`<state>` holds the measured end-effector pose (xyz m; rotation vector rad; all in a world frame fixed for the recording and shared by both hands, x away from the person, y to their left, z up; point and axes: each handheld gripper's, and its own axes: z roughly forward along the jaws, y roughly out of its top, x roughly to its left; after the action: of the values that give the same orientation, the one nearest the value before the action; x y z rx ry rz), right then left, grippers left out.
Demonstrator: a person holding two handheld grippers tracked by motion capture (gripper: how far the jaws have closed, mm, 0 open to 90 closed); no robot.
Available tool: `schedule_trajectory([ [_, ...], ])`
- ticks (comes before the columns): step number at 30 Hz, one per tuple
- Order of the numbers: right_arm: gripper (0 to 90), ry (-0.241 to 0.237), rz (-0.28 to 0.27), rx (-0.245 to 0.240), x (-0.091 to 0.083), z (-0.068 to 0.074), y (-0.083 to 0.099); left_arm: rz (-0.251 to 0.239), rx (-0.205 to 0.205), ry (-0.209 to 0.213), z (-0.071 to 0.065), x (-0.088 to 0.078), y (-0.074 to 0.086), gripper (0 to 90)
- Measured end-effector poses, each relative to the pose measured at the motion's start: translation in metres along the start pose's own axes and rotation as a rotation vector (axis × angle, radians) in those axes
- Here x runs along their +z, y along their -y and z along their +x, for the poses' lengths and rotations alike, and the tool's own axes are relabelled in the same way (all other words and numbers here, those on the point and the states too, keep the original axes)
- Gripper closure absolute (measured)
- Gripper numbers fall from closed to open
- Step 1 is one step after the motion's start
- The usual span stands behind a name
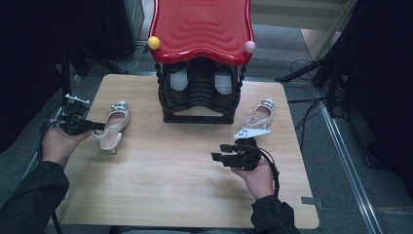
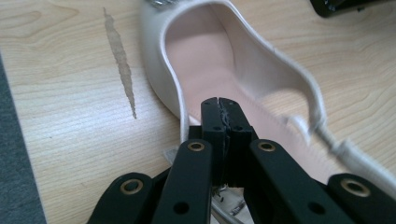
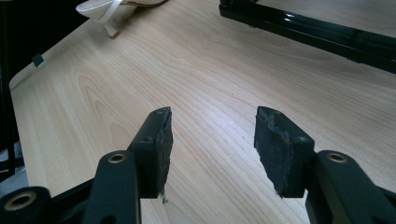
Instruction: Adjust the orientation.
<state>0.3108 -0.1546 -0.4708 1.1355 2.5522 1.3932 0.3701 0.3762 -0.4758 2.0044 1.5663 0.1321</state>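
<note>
From above, we see the left tongs at the left edge of the worktop, their tips at the back half of a pale left shoe that lies just beside them, while the right tongs hover over bare wood near the front, well apart from the right shoe by the far right corner; between the shoes stands a black rack under a red roof-like top. We judge the step in hand to be taking hold of the left shoe, likely to carry it to the rack. Along the left gripper view, the left tongs are pressed together at the side wall of the left shoe, just over its pink insole; whether the thin rim is truly pinched between the pads we cannot tell. Next we would lift gently and check that the shoe comes along without slipping. Along the right gripper view, the right tongs stand wide apart and hold nothing, with wood grain showing between them, the left shoe's heel far off and the rack's base ahead.
</note>
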Motion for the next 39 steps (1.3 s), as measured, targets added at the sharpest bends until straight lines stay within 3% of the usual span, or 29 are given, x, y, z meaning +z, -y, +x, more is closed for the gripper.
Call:
schedule_trajectory([
  [5,47.6,0.000,0.002,-0.001,0.000,0.000,0.000,-0.009,0.011,0.025,-0.007,-0.001,-0.002,87.0],
  [6,47.6,0.001,0.002,-0.002,0.000,0.000,0.000,-0.041,0.007,0.043,-0.012,-0.003,-0.004,83.3],
  [9,47.6,0.001,0.000,-0.002,0.000,0.000,0.000,-0.070,0.015,0.042,-0.015,-0.008,-0.008,79.3],
  [12,47.6,0.001,0.000,0.000,-0.001,0.000,0.001,-0.096,0.023,-0.003,-0.018,-0.011,-0.012,71.4],
  [15,47.6,0.001,0.000,-0.002,-0.001,0.000,0.001,-0.091,0.023,-0.025,-0.016,-0.008,-0.012,68.5],
  [18,47.6,0.007,-0.005,0.002,-0.003,0.000,0.003,-0.080,-0.019,-0.061,-0.005,0.002,-0.006,66.3],
  [22,47.6,0.011,-0.004,0.005,-0.005,-0.001,0.005,-0.082,-0.040,-0.086,0.001,0.007,-0.001,65.0],
  [26,47.6,0.019,-0.004,0.013,-0.007,-0.001,0.007,-0.104,-0.073,-0.080,0.009,0.008,0.003,61.5],
  [39,47.6,0.034,-0.008,0.021,-0.013,-0.002,0.012,-0.135,-0.083,-0.123,0.012,0.008,0.005,54.9],
])
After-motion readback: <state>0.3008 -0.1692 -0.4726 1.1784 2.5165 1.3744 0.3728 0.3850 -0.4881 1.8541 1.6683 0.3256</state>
